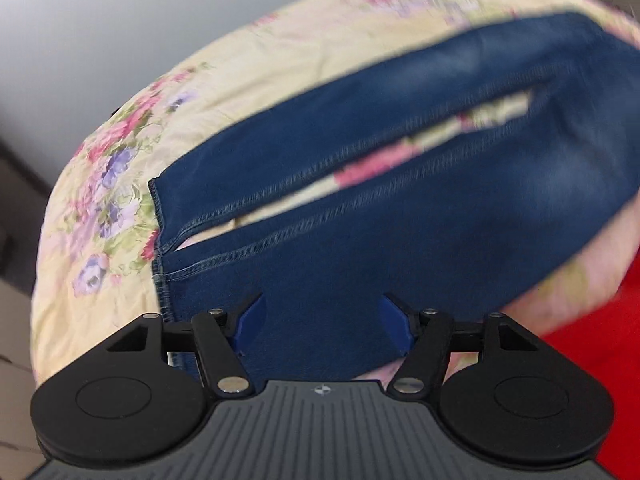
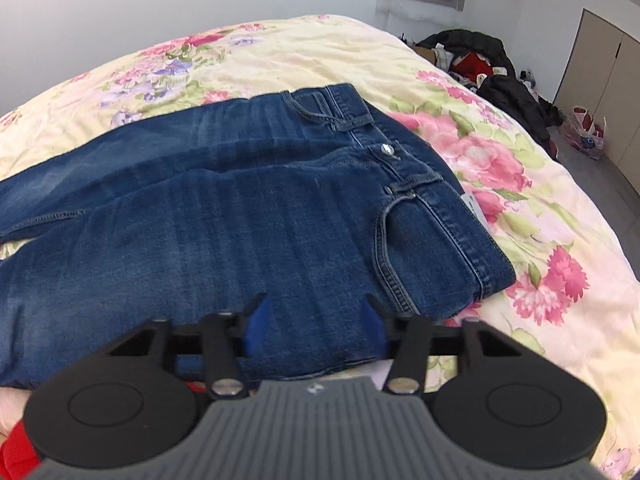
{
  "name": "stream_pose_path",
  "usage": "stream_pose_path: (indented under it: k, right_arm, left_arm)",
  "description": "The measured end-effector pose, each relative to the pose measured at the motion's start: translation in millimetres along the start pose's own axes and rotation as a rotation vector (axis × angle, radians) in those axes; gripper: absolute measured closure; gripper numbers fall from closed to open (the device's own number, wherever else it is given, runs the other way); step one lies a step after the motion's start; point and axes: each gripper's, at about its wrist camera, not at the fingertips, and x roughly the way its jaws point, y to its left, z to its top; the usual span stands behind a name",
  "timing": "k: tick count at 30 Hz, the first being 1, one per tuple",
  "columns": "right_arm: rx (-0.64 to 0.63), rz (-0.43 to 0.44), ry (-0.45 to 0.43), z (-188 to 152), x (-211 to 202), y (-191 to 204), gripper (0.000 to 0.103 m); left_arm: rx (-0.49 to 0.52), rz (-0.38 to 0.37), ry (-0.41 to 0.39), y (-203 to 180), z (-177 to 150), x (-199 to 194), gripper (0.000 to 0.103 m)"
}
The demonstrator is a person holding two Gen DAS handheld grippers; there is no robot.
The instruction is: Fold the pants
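Dark blue jeans (image 1: 360, 208) lie flat on a floral bedspread (image 1: 120, 200), legs side by side with a narrow gap between them. The left wrist view shows the leg ends, hems at the left. My left gripper (image 1: 322, 324) is open over the near leg, close to its hem, holding nothing. The right wrist view shows the waist end of the jeans (image 2: 280, 208), with button and pockets at the right. My right gripper (image 2: 314, 328) is open over the near hip area by the front pocket, holding nothing.
The bedspread (image 2: 540, 220) covers a bed that ends to the right. Beyond it are a heap of dark clothes (image 2: 488, 72), a bag (image 2: 586, 132) on the floor and cupboard doors (image 2: 608, 80). Red fabric (image 1: 592, 380) shows at the near edge.
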Motion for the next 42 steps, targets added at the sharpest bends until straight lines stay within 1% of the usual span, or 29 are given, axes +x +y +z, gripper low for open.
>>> stream_pose_path:
  k: [2, 7, 9, 12, 15, 16, 17, 19, 20, 21, 23, 24, 25, 26, 27, 28, 30, 32, 33, 37, 39, 40, 41, 42]
  right_arm:
    - [0.023, -0.006, 0.018, -0.5, 6.1, -5.2, 0.065]
    - [0.068, -0.042, 0.038, -2.9, 11.1, -17.8, 0.065]
    - [0.077, -0.046, 0.042, -4.2, 10.2, -20.4, 0.065]
    - [0.085, -0.048, 0.047, -5.1, 10.3, -22.0, 0.065]
    - [0.100, -0.047, 0.055, -6.0, 11.1, -24.7, 0.065]
    - [0.105, -0.047, 0.057, -6.9, 11.3, -26.2, 0.065]
    - [0.107, -0.049, 0.060, -7.6, 12.0, -27.1, 0.065]
    - [0.101, -0.047, 0.063, -8.9, 14.5, -28.4, 0.065]
    - [0.093, -0.047, 0.064, -9.7, 15.8, -29.5, 0.065]
    - [0.085, -0.044, 0.063, -10.3, 17.0, -30.1, 0.065]
    - [0.067, -0.032, 0.058, -11.3, 18.6, -32.1, 0.065]
    - [0.061, -0.033, 0.057, -11.5, 19.1, -33.1, 0.066]
    - [0.062, -0.034, 0.057, -11.5, 19.4, -34.7, 0.069]
    - [0.073, -0.025, 0.057, -11.4, 19.2, -37.6, 0.071]
    - [0.094, -0.010, 0.057, -11.5, 18.9, -41.3, 0.071]
    - [0.122, 0.002, 0.059, -11.7, 18.7, -45.6, 0.071]
    - [0.180, 0.015, 0.064, -12.4, 19.2, -55.0, 0.071]
    - [0.242, 0.020, 0.072, -13.8, 22.4, -64.9, 0.064]
    - [0.279, 0.023, 0.080, -15.1, 25.5, -69.6, 0.060]
    - [0.477, 0.094, 0.130, -24.6, 46.0, -91.6, 0.055]
    - [0.552, 0.119, 0.148, -29.8, 58.3, -99.4, 0.055]
    - [0.578, 0.130, 0.150, -31.2, 63.1, -102.2, 0.055]
    - [0.601, 0.143, 0.147, -31.4, 65.7, -104.3, 0.058]
    - [0.619, 0.157, 0.135, -29.9, 65.7, -105.7, 0.076]
  left_arm:
    - [0.089, 0.001, 0.051, -4.6, -8.6, 11.3, 0.026]
    - [0.258, -0.047, 0.182, -16.5, -25.5, 35.5, 0.026]
    - [0.325, -0.037, 0.210, -26.2, -30.3, 46.0, 0.026]
    - [0.382, -0.023, 0.235, -34.9, -30.1, 59.7, 0.026]
    - [0.395, -0.013, 0.256, -37.9, -31.3, 70.0, 0.025]
    - [0.397, -0.002, 0.257, -38.9, -30.2, 71.8, 0.027]
    - [0.392, 0.007, 0.253, -39.8, -31.1, 71.0, 0.032]
    - [0.370, 0.013, 0.235, -38.6, -28.5, 63.3, 0.066]
    - [0.347, 0.016, 0.216, -35.9, -25.4, 58.2, 0.073]
    - [0.318, 0.027, 0.187, -32.7, -21.9, 51.8, 0.081]
    - [0.228, 0.067, 0.125, -23.9, -12.2, 40.8, 0.084]
    - [0.163, 0.074, 0.098, -17.0, -6.8, 34.9, 0.087]
    - [0.095, 0.082, 0.061, -11.2, -0.3, 26.9, 0.089]
    - [0.043, 0.095, 0.025, -7.0, 8.7, 21.1, 0.090]
    - [0.000, 0.105, -0.005, -2.2, 14.7, 13.9, 0.093]
    - [-0.036, 0.121, -0.030, 2.0, 23.4, 10.3, 0.095]
    - [-0.091, 0.151, -0.060, 10.1, 38.0, 1.0, 0.096]
    - [-0.124, 0.175, -0.072, 14.4, 54.1, -6.9, 0.096]
    - [-0.133, 0.183, -0.070, 16.7, 59.3, -8.1, 0.096]
    - [-0.116, 0.215, -0.050, 19.1, 76.2, -8.4, 0.096]
    - [-0.111, 0.225, -0.039, 18.8, 80.3, -8.6, 0.096]
    - [-0.109, 0.229, -0.034, 18.5, 81.5, -9.6, 0.096]
    - [-0.107, 0.234, -0.030, 14.5, 82.5, -7.5, 0.096]
    - [-0.106, 0.237, -0.026, 13.6, 83.3, -8.1, 0.096]
